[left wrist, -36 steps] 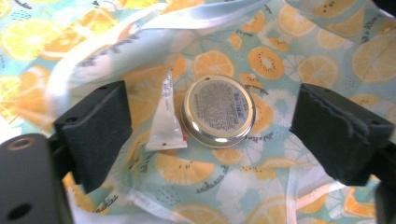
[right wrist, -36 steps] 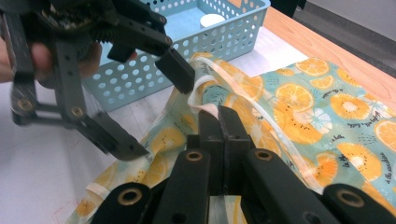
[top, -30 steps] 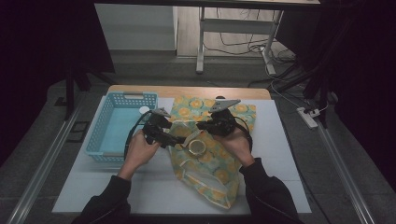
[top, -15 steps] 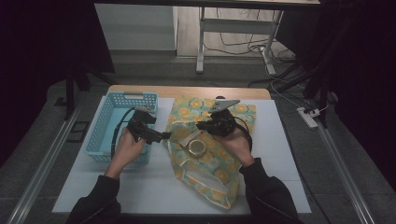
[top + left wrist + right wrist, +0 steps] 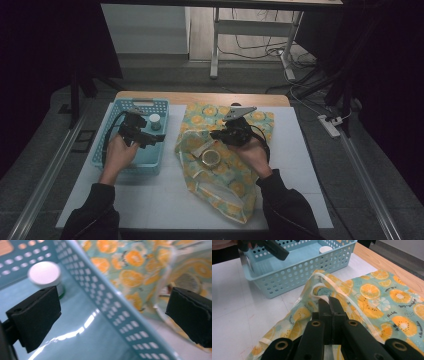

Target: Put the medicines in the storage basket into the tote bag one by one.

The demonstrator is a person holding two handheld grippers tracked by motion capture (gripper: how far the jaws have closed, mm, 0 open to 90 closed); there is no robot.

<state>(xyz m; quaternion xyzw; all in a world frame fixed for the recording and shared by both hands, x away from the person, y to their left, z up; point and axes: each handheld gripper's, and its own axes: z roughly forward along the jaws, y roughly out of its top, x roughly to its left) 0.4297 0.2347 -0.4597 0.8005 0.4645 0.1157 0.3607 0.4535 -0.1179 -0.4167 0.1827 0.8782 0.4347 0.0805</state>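
Right tongs pinch the rim of an orange-print bag; left tongs hang wide open over a blue basket.

High view: the glossy yellow-and-teal bag printed with orange slices [image 5: 220, 175] lies crumpled mid-desk, its mouth gaping beside the right tongs [image 5: 216, 135], with a round metal-lidded jar [image 5: 210, 157] inside. The left tongs [image 5: 159, 138] hover over the pale blue perforated plastic basket [image 5: 111, 131], which holds a small white-capped bottle [image 5: 155, 121]. The white desk [image 5: 160, 200] has a wooden far edge; beyond it are dark floor, cables and a metal frame.
Left gripper view: the jaws stand far apart with nothing between them, straddling the basket wall, the bottle to one side and the bag to the other.
Right gripper view: the jaws are clamped together on the bag's pale rim.
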